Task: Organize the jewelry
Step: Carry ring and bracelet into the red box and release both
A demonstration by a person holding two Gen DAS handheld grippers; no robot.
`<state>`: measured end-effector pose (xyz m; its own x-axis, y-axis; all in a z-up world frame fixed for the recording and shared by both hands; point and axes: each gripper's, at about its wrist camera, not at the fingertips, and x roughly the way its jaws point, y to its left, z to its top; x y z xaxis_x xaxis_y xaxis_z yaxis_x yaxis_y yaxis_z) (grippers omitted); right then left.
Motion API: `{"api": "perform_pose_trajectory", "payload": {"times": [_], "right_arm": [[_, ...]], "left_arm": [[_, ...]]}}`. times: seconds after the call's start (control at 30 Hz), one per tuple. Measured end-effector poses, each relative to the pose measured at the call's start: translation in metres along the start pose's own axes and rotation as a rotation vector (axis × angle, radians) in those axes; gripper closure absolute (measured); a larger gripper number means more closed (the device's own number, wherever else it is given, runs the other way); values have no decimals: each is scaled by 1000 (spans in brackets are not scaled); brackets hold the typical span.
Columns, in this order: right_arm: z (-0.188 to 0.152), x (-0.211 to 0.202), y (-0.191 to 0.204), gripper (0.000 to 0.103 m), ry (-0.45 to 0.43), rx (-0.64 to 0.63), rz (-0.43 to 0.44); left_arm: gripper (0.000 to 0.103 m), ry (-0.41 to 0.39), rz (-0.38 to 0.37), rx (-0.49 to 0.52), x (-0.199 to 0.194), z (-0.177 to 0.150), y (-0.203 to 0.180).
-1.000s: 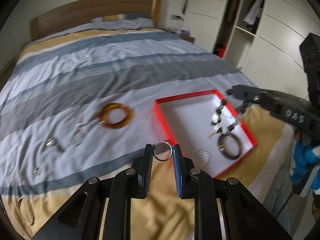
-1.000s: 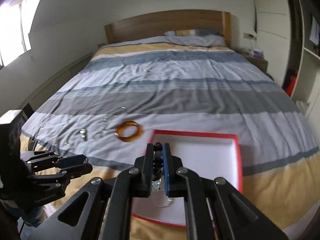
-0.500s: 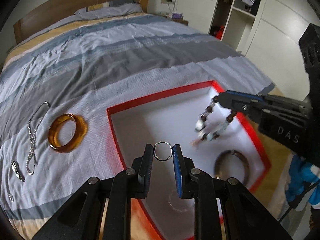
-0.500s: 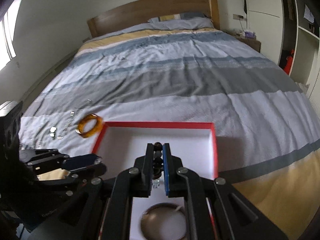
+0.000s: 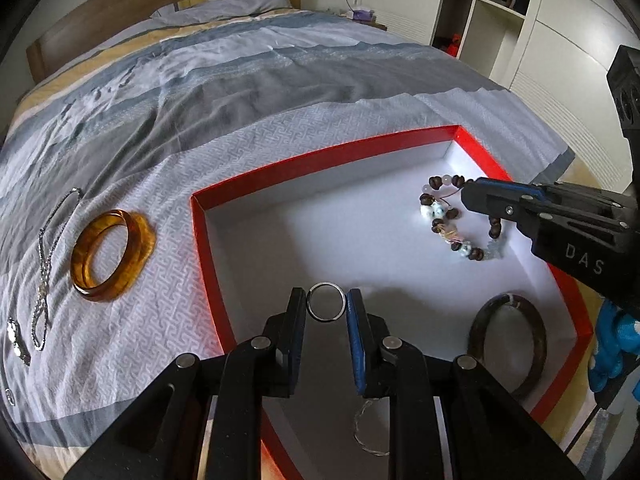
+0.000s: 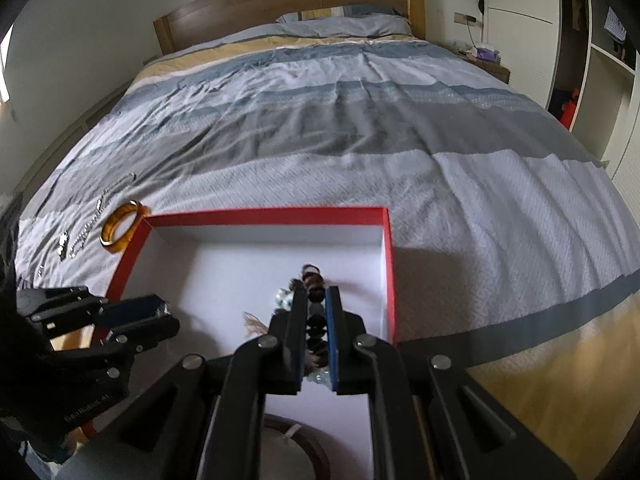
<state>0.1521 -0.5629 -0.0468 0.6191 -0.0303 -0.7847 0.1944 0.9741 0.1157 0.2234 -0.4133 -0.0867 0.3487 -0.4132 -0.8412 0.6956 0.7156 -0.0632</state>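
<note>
Left gripper (image 5: 326, 307) has its fingers clenched on a thin silver ring (image 5: 326, 307), held by the rim and upright, above the near part of the red-walled tray (image 5: 320, 151). The ring is off the tray floor, not resting on anything.

Right gripper (image 6: 316, 302) fingers are clamped nearly together on a beaded bracelet (image 5: 456, 220) of dark brown beads with a few pale stone ones. In the left wrist view the bracelet hangs from the finger tips over the far right part of the tray; whether its lower loop touches the white floor, can't tell. In the right wrist view the beads run up between the two fingers, with some sticking out past the tips.

Already in the tray: a dark brown bangle (image 5: 508, 336) lying flat near the right-hand wall, and a thin wire-like hoop (image 5: 366, 432) near the front, partly hidden behind the left gripper.

The tray sits on the striped bedcover (image 5: 240, 92) of the bed, near its foot end. Outside the tray, to its left on the cover: an amber bangle (image 5: 110, 256) just beside the wall, then a silver chain (image 5: 46, 256), then a small silver piece (image 5: 16, 340) further out. None of them touches the tray.

Wooden headboard (image 6: 288, 4) at the far end, white wardrobe (image 5: 560, 40) to the right.
</note>
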Motion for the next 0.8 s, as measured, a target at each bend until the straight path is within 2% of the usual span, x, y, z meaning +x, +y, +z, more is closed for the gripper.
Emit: {"api": "perform_pose_trajectory", "payload": {"times": [0.17,0.33,0.4,0.53,0.8], "right_arm": [[-6,5,-3,94,21,1,-3],[-7,2,-2,92,20,-7,-8],[-7,-1,-3,84,13,-5,-8],[-8,-14,-3,79,-3,-18,-7],[-6,-60,-11,77,-61,14,-24]], "left_arm": [[80,-5,-2,-7,-1,0,0],[65,-7,-18,-5,-3,-1,-5],[61,-11,-20,-5,-5,-2,-7],[50,-19,-14,0,-11,-2,-9],[49,-52,-11,-7,-46,-6,-8]]}}
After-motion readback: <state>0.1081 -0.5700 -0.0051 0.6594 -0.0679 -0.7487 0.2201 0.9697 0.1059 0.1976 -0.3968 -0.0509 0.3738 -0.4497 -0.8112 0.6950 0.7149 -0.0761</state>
